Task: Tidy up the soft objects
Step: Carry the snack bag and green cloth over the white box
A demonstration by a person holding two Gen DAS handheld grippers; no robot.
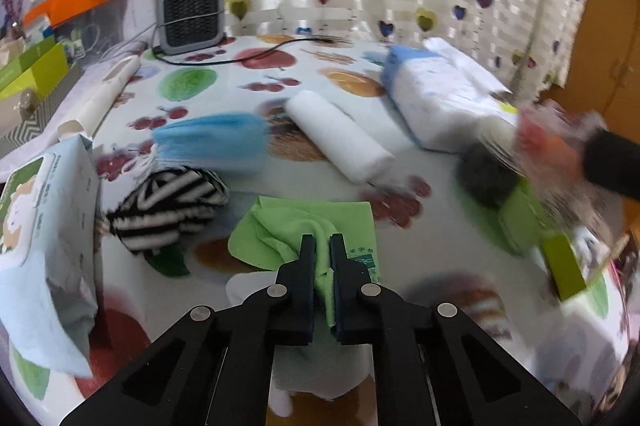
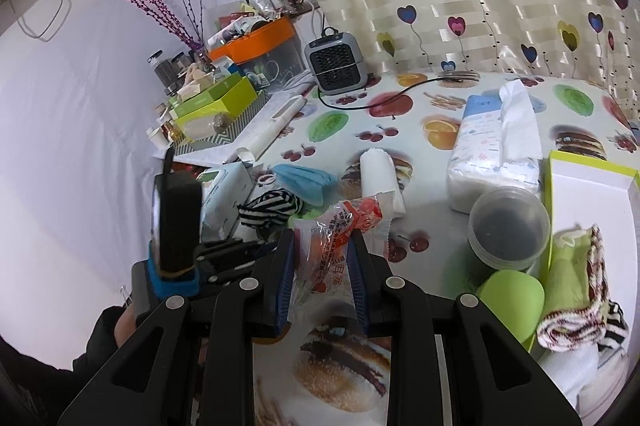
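Left gripper [image 1: 320,246]: fingers closed on a fold of the green cloth [image 1: 288,226], which lies on the tabletop [image 1: 224,98] at the near edge.
Right gripper [image 2: 322,246]: fingers gripping a clear packet [image 2: 332,246] with red print, held above the tabletop.
Box [image 2: 592,182]: at the right, already holding a folded green cloth and a knitted roll [image 2: 572,310] (sorting seems well begun).
Still loose: blue mask [image 1: 212,142], striped sock [image 1: 168,206], white roll [image 1: 340,138], tissue pack [image 1: 440,98], wipes pack [image 1: 44,238].
Progress: my guess is under half done; two pieces in hand, five left to place.
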